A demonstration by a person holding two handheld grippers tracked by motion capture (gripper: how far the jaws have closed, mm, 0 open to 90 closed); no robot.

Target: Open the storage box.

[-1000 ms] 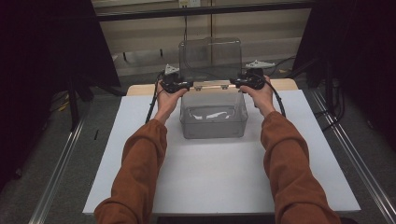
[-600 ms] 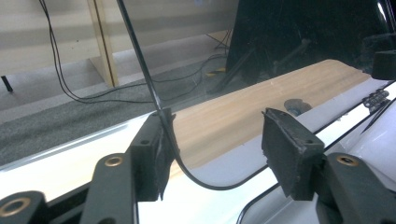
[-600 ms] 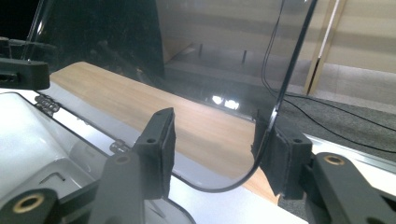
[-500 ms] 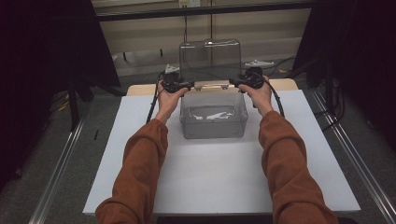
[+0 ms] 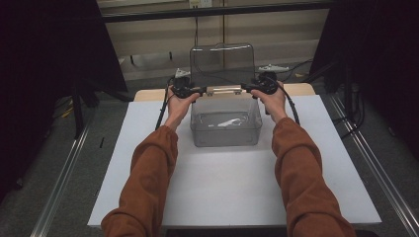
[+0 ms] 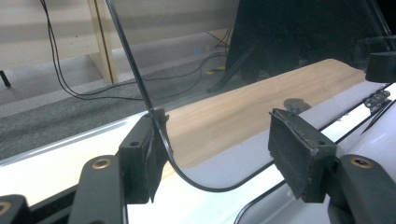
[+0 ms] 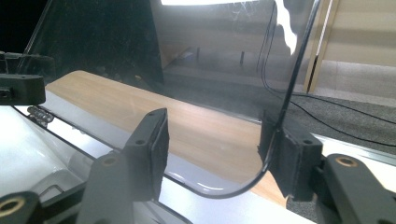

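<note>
You had the clear box mid-table with its lid stood upright at the far edge. Both the left gripper and right gripper had just been opening, jaws slack around the lid's lower corners. Next, likely withdraw outward without nudging it.

The pale item inside the clear box was too blurred to identify; the raised lid ran past the top edge.

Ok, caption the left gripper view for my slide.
Left gripper open, its jaws just widened, straddling the upright clear lid's edge, one pad against it, above the white table.
</note>
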